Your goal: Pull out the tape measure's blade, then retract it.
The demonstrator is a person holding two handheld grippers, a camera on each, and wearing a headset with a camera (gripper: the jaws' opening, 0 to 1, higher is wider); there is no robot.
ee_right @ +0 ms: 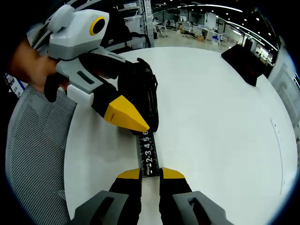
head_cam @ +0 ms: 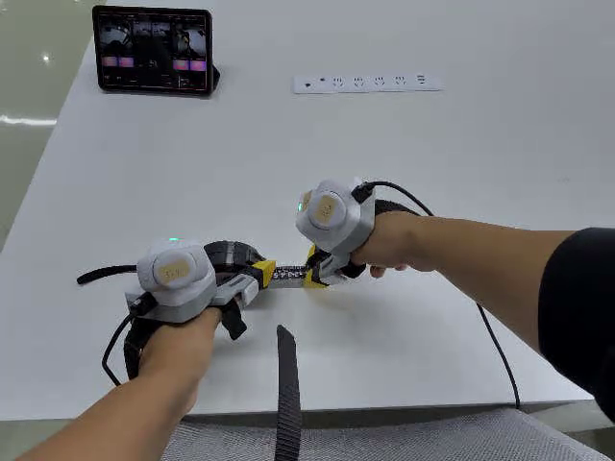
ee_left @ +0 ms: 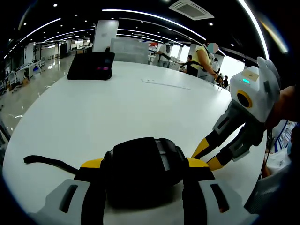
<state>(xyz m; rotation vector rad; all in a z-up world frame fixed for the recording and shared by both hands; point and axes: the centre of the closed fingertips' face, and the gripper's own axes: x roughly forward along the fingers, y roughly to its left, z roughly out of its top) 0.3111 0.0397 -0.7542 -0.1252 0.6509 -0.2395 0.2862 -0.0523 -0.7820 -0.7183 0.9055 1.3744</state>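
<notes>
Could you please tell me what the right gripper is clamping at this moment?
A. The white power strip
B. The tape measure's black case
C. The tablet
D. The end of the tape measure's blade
D: in the right gripper view, the right gripper is shut on the end of the blade, which is drawn a short way out of the black case held by the left gripper.
</notes>
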